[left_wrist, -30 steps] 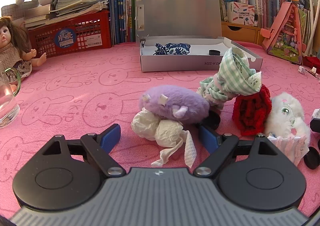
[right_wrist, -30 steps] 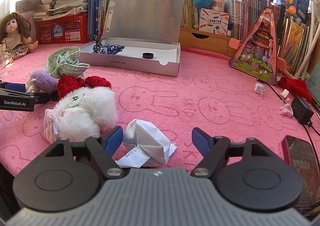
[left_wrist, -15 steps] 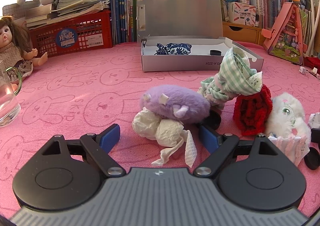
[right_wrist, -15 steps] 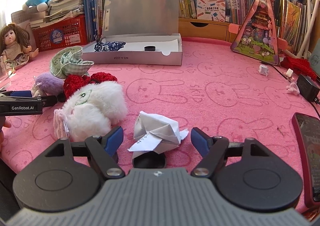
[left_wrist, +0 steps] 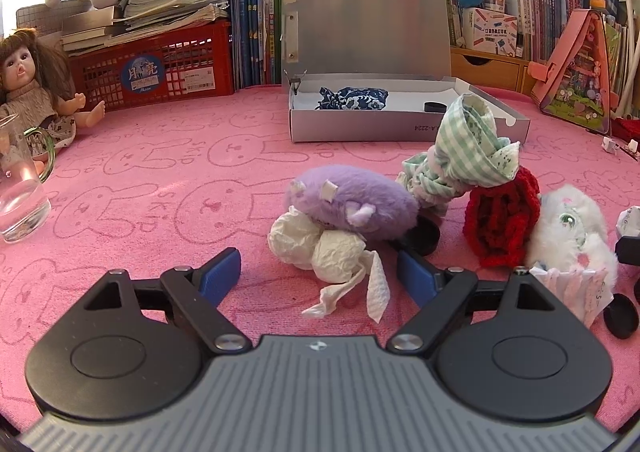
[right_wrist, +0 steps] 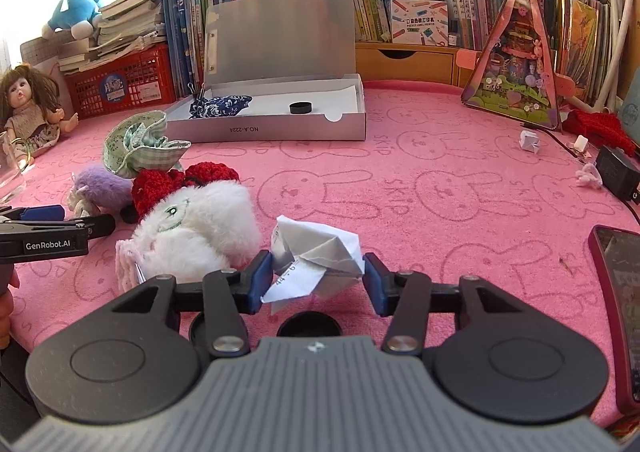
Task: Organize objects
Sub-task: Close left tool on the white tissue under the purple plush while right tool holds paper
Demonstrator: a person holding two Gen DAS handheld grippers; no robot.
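Observation:
My right gripper (right_wrist: 316, 279) is shut on a crumpled white paper (right_wrist: 316, 252) and holds it above the pink cloth, over two black caps (right_wrist: 309, 327). My left gripper (left_wrist: 320, 276) is open, its fingers either side of a crumpled white tissue (left_wrist: 320, 248) that lies against a purple plush (left_wrist: 352, 201). Beside these lie a green checked cloth (left_wrist: 464, 155), a red knitted piece (left_wrist: 500, 219) and a white plush (left_wrist: 572, 232). The open grey box (left_wrist: 400, 127) at the back holds a blue patterned cloth (left_wrist: 354, 97) and a black ring (left_wrist: 435, 107).
A glass mug (left_wrist: 20, 187) and a doll (left_wrist: 28, 91) stand at the left. A red basket (left_wrist: 160, 67), books and plush toys line the back. A phone (right_wrist: 620, 292), a black charger (right_wrist: 618, 175) and a pink triangular toy (right_wrist: 516, 63) are at the right.
My right gripper moved forward, closed on the crumpled white paper and lifted it off the cloth, uncovering a black cap. My left gripper has barely moved.

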